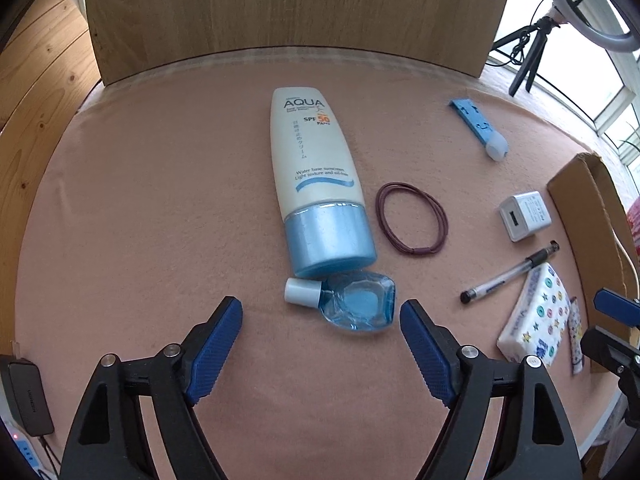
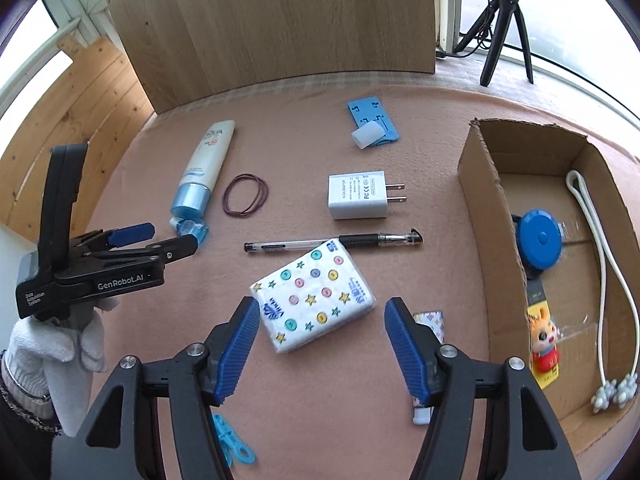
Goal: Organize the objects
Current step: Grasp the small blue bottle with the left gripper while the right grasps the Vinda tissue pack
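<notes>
Both grippers gape empty, left gripper [image 1: 321, 322] over the eye-drop bottle [image 1: 352, 306] mid-table touching the sunscreen tube [image 1: 316, 184], right gripper [image 2: 318, 328] over the tissue pack [image 2: 314, 294], so you'll likely nudge the tube grabbing that bottle.

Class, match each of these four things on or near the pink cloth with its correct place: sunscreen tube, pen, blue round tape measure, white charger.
Things:
1. sunscreen tube
2. pen
3. blue round tape measure
4. white charger

Places:
A. inside the cardboard box
B. partly under the tissue pack
C. beside the hair tie
D. between the pen and the blue card

Pairs: 1-C, 2-B, 3-A, 4-D
</notes>
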A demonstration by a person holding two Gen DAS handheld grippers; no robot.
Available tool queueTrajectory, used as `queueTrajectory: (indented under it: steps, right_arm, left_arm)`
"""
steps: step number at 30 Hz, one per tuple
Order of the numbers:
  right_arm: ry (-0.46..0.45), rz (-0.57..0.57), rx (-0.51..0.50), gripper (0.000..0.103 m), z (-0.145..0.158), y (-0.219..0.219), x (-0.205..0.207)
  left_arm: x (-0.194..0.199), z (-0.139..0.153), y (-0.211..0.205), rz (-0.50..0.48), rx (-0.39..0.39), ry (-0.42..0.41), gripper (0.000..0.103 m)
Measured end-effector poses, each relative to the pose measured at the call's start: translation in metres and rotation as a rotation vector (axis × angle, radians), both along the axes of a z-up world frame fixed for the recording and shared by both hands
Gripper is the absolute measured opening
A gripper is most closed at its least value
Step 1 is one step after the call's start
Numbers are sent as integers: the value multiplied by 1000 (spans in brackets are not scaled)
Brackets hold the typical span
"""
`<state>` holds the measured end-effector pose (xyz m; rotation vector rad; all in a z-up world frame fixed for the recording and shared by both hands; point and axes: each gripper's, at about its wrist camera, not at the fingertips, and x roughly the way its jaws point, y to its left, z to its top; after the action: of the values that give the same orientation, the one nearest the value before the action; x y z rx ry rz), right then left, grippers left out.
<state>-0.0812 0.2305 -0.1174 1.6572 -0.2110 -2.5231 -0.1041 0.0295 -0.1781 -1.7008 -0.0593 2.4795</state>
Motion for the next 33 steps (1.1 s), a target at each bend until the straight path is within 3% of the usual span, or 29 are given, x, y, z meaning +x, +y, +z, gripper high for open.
queueTrajectory:
  steps: [5,10,15,25,33]
  right_arm:
    - [-3,16,13,63,-6,0,-10]
    - [-7,66,47,63,-12,-7,-23]
    - [-33,98,83,65,-27,-9,-38]
    - [-95,206,13,66,-36,-18,-39]
    - [-93,369,166,73,-37,-51,-27]
  left_arm:
    - [-4,-2,-1,2,3,32,79]
    - [-5,-2,-6,-7,-7,51,60]
    - [-4,-1,-12,-25,10,52,60]
    - [9,0,-18,-65,21,51,60]
    - [18,0,-15,-86,11,57,60]
